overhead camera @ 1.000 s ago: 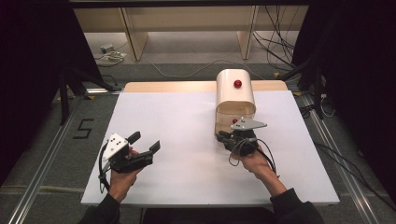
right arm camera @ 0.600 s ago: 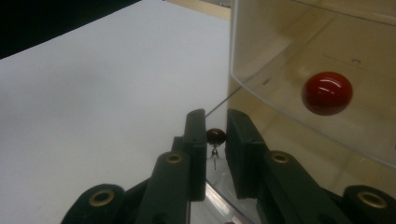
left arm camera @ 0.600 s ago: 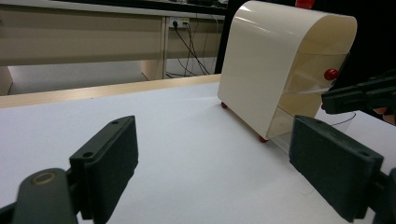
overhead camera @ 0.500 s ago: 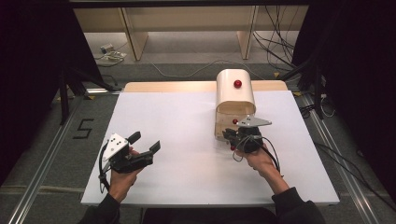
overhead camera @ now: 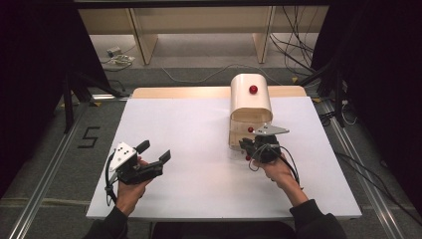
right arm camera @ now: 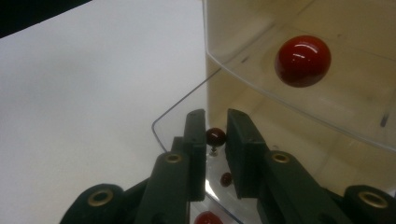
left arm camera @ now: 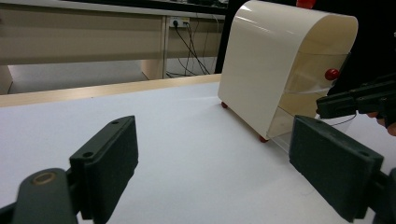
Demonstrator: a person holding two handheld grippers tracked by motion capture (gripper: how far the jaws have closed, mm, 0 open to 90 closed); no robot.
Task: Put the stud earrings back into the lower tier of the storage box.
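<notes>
white table (overhead camera: 189, 124), right gripper (right arm camera: 215, 133) clamped on small red knob (right arm camera: 216, 136) of clear drawer, left gripper (overhead camera: 152, 155) released

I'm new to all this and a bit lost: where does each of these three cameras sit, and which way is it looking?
High view: above the near edge, looking down on the white table; shows both forearms, left gripper, right gripper.
Left gripper view: low, between its open jaws, facing the cream box.
Right gripper view: close up, its jaws closed on a small red knob of a clear drawer.
All three share the box.
</notes>
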